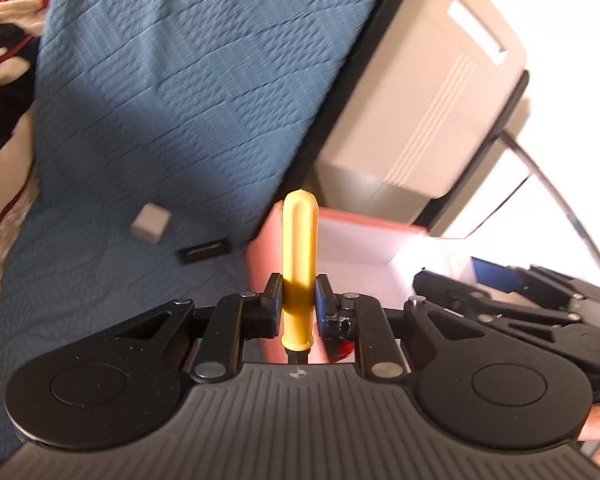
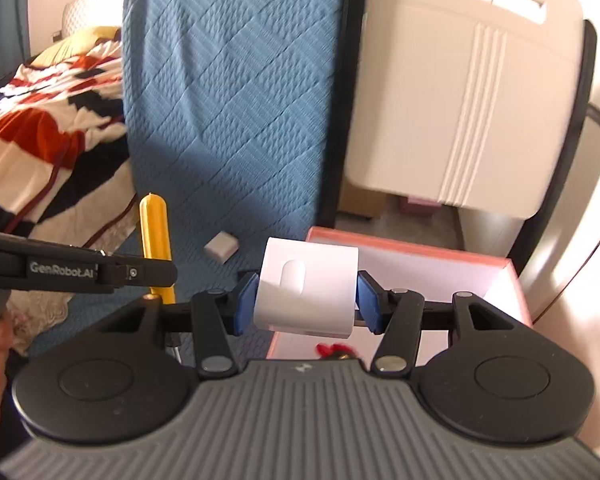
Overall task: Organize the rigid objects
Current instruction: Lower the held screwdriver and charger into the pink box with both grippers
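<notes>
Both grippers are loaded, so the step in hand looks like carrying picked-up things to the pink box (image 2: pixel 412 258) for dropping in. The left gripper (image 1: pixel 298 300) is clamped tight on the yellow handle of a screwdriver (image 1: pixel 299 248), which stands upright between the pads with its dark shaft pointing down behind the fingers. The right gripper (image 2: pixel 306 300) squeezes a white box (image 2: pixel 308 292) between its blue pads (image 2: pixel 246 300), holding it above the near edge of the pink box, whose white inside shows something red at the bottom. Two things are not yet collected on the blue quilt (image 1: pixel 172 100): a small grey block (image 1: pixel 150 224) and a flat black item (image 1: pixel 206 251), both near the pink box. Next, I judge, each gripper must come over the open box, lower, and let go without knocking the rim.
</notes>
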A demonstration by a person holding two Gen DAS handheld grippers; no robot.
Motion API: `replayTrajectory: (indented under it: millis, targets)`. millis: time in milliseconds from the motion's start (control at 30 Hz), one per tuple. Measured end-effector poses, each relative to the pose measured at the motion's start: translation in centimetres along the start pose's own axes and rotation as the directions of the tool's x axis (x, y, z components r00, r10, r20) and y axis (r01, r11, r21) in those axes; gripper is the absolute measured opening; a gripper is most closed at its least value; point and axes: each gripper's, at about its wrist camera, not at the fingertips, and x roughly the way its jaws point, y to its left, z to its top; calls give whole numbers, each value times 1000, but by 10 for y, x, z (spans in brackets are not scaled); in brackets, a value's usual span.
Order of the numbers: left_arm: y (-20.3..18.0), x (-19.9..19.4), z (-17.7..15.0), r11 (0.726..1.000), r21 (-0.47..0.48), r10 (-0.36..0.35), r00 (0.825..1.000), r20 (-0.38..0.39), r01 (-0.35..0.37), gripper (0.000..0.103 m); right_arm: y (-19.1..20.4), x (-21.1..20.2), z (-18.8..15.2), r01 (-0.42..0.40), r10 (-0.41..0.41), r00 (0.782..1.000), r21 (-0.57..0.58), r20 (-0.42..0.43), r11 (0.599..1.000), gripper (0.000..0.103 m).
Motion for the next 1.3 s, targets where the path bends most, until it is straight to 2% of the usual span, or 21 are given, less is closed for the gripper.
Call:
replayTrajectory:
  millis: [233,533,833,1033,1300]
  targets:
    - [-39,7,13,998,37,-43,999,20,42,20,-31,-13,7,42,-42,998,21,40,999,55]
    - [-72,40,1,998,19,-64,998,-21,64,20,-71,-5,-20,58,-58,998,72,-6,996,55]
    - [-95,90,-29,999,44,-16,994,-111,21,20,-106,17,-68,59,-47,995,142,-85,988,56]
    - [-102,127,-52,998,70,13,982,-186,0,20,-125,36,-100,62,-35,989,183,-147,981,56]
    - [-98,157,-65,1000,30,9,963,-268,-1,20,-138,59,-133,83,-39,976,203,-215,976,56]
